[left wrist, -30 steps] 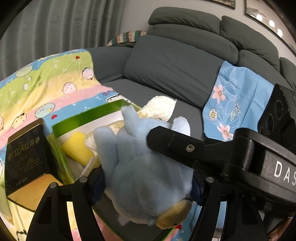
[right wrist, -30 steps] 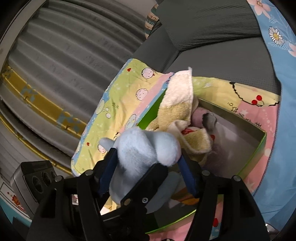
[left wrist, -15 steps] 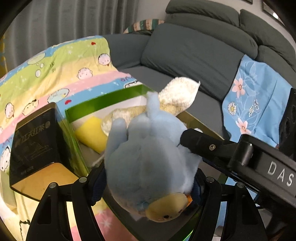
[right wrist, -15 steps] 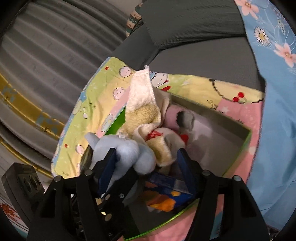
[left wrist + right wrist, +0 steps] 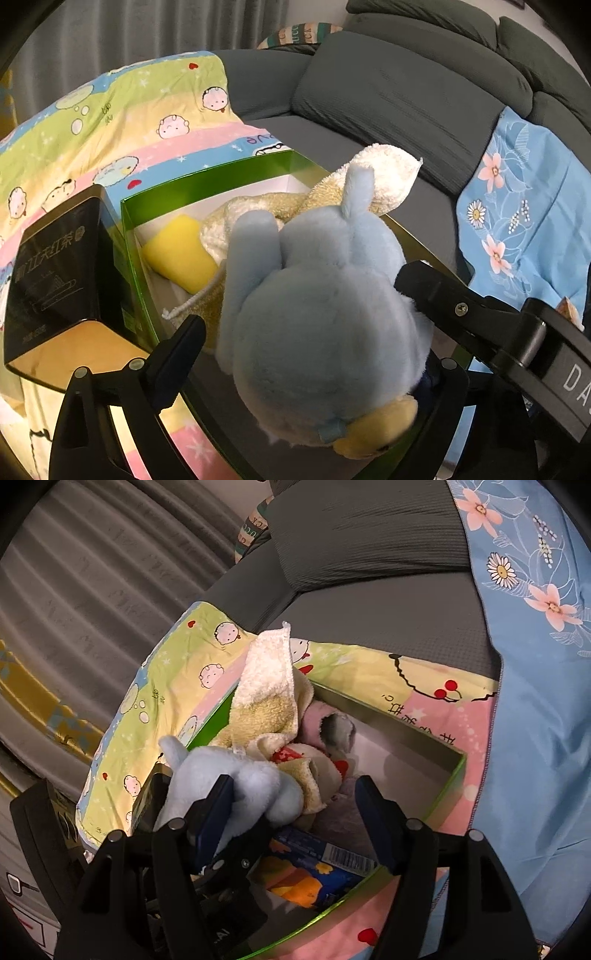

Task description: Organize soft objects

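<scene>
A light blue plush toy [image 5: 317,310] with a yellow beak hangs over the green box [image 5: 207,177]. My left gripper [image 5: 317,354] is open; its left finger stands apart from the toy. My right gripper [image 5: 295,812] is also open, with the blue plush [image 5: 236,779] against its left finger. The green box [image 5: 443,790] holds a cream and yellow towel [image 5: 266,686], a pink plush [image 5: 317,723], a white plush with red marks [image 5: 314,764] and a blue packet [image 5: 317,871]. A yellow sponge [image 5: 177,247] lies in the box's far corner.
A black tea box [image 5: 55,266] stands left of the green box. Both sit on a cartoon-print blanket [image 5: 110,110] on a grey sofa [image 5: 406,92]. A blue flowered cloth [image 5: 517,206] drapes at the right. Grey curtains [image 5: 92,572] hang behind.
Both grippers have opened and let go of the blue plush. The plush has sunk lower over the box, and both cameras have moved closer to the box.
</scene>
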Demonstrator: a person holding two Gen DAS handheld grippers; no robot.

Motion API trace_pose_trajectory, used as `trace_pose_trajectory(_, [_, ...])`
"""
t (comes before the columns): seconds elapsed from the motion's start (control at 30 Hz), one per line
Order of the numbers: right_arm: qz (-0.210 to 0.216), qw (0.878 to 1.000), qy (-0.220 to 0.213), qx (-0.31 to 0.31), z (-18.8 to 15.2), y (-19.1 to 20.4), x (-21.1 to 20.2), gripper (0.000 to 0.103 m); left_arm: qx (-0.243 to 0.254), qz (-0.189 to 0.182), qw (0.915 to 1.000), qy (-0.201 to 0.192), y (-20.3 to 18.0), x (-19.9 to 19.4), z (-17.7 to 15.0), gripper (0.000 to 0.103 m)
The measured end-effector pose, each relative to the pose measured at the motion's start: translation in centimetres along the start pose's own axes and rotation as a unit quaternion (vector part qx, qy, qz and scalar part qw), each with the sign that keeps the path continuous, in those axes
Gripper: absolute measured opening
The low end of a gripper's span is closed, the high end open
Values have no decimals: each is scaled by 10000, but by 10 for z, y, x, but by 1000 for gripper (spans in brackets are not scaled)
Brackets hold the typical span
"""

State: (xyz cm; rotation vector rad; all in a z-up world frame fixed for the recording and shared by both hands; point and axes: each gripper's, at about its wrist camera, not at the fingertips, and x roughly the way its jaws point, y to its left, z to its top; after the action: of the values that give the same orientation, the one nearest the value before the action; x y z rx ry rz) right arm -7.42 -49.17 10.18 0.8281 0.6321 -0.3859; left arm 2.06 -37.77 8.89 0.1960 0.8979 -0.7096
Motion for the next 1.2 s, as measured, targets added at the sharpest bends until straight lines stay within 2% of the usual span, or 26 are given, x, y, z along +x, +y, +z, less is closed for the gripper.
trace_pose_trajectory(0.2, [-9, 9997, -175, -143, -1, 4, -11, 68, 321, -92, 9991, -274, -10, -21, -4, 95])
trace_pose_trajectory(0.4, [32, 9992, -343, -209, -1, 6, -22, 69, 621, 75, 9964, -572, -17, -43, -5, 95])
trace_pose_trajectory(0.57, [-12, 9985, -489, -228, -1, 6, -32, 71, 604, -72, 9954, -746, -15, -60, -6, 95])
trace_pose_trajectory(0.8, [-83, 9976, -612, -317, -4, 10, -41, 74, 508, 8, 9938, -993, -10, -83, -11, 95])
trace_pose_trajectory(0.87, [-226, 9972, -618, -369, -5, 13, -44, 76, 493, 167, 9914, -1202, -9, -93, -15, 95])
trace_pose_trajectory(0.93, [-376, 9960, -677, -446, -7, 15, -49, 83, 438, 203, 9900, -1329, -7, -101, -21, 95])
trace_pose_trajectory(1.07, [-579, 9932, -800, -613, -10, 20, -59, 87, 239, 107, 9909, -1318, 2, -113, -29, 95])
trace_pose_trajectory(1.2, [-554, 9916, -897, -747, -14, 26, -71, 95, 184, 369, 9893, -1399, 7, -126, -38, 95])
